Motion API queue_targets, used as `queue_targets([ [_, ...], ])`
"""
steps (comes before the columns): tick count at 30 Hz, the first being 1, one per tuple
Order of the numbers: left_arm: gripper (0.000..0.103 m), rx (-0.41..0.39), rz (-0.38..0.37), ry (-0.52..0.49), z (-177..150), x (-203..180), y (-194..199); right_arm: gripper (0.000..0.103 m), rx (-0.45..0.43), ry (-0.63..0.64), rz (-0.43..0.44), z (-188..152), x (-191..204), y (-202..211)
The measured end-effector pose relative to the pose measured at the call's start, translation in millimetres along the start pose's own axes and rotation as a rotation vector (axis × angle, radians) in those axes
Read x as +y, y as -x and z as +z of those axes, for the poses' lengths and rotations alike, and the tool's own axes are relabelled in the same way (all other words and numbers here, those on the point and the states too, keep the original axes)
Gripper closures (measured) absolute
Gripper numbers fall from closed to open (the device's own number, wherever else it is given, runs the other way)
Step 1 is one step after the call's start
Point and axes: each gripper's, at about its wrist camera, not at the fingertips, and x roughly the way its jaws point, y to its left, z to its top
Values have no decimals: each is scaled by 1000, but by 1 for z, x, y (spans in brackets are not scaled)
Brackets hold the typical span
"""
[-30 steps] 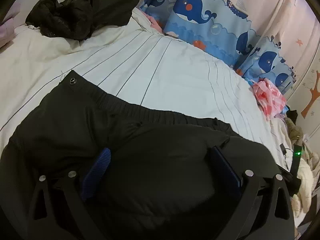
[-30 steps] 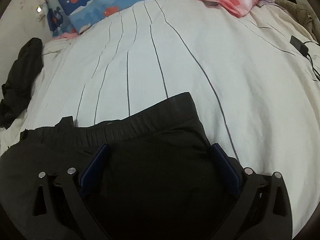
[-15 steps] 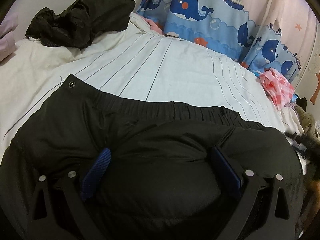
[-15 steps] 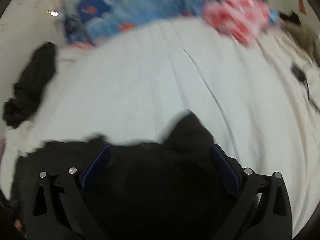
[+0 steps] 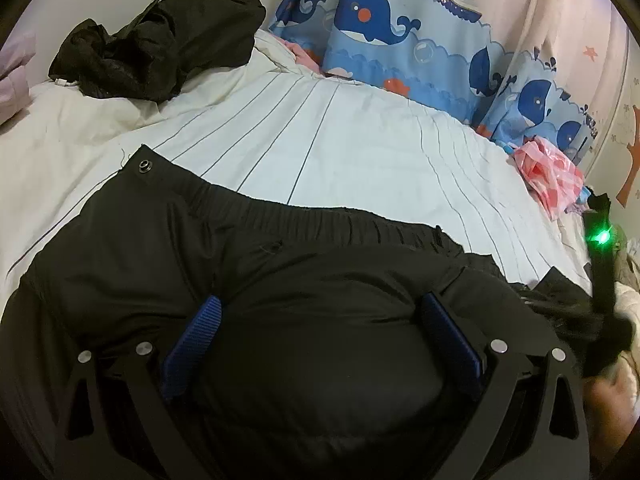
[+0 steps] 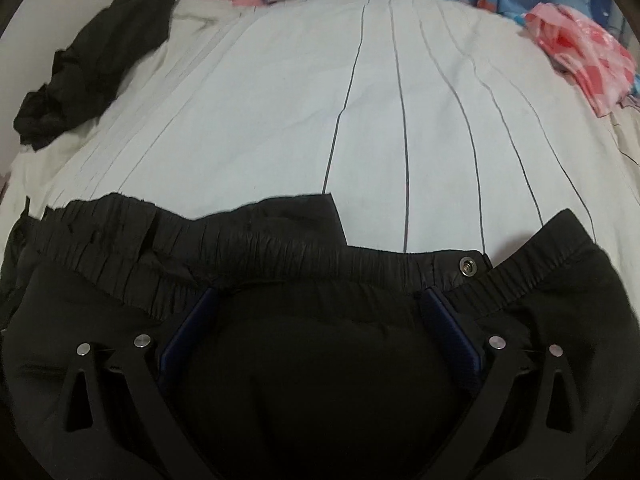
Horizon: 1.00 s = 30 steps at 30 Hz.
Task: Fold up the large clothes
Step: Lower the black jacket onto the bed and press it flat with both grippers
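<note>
Black padded garment (image 5: 304,300) fills the whole lower half of both views, lying on the bed with its puffy body bulging up between each pair of tongs. The striped white bedsheet (image 5: 340,152) takes the middle of the frame, thin dark lines running away toward the top. Across the upper right of the left view hangs the whale-print curtain (image 5: 400,36), blue whales on pale blue. Upper left, a crumpled black jacket (image 5: 160,40) sits heaped on the sheet, well apart from the garment; the right view catches it too, upper left. At the right edge, a pink and red cloth (image 5: 548,172) lies bunched near the curtain's foot.

Now the tools. Left gripper (image 5: 320,332), lower centre: spread wide, blue pads on either side of a fat mound of fabric, not pinching it. Right gripper (image 6: 320,328), same story in its own view, tongs spread, the fabric swelling between them just below the gathered elastic hem (image 6: 240,248). That hem runs across the middle of the right view, one flap folded over another.

Smallest bits: a metal snap (image 6: 468,266) on the band, right of centre, and another snap on the garment's corner (image 5: 144,166) in the left view.
</note>
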Motion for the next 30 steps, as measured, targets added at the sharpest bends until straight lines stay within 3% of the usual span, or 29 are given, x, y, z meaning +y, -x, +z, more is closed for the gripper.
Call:
queue_targets([
  [2, 7, 1, 2, -2, 0, 0, 0, 7, -26, -1, -16, -2, -3, 20],
  [6, 7, 2, 1, 3, 0, 1, -1, 7, -227, -37, -136, -23, -40, 77],
  [8, 7, 4, -1, 5, 0, 1, -1, 7, -225, -102, -206, -41, -69, 70],
  [9, 7, 7, -13, 11, 0, 1, -1, 7, -178, -159, -179, -50, -88, 55],
  [10, 7, 6, -15, 8, 0, 0, -1, 7, -173, -217, -114, -56, -101, 48],
  [11, 7, 6, -8, 2, 0, -1, -1, 7, -178, -241, -103, -57, -106, 47],
  [15, 7, 6, -3, 1, -1, -1, -1, 7, -181, -189, -162, -53, -94, 43],
  [24, 7, 7, -3, 1, -2, 0, -2, 7, -187, -210, -106, -61, -100, 45],
  [26, 7, 6, -6, 4, -2, 0, -2, 7, -263, -216, -116, -70, -97, 72],
  [28, 7, 6, -8, 8, -3, 0, -2, 7, -353, -173, -186, -78, -91, 100],
  [30, 7, 7, -11, 10, -3, 0, -3, 7, -388, -161, -271, -88, -92, 113],
])
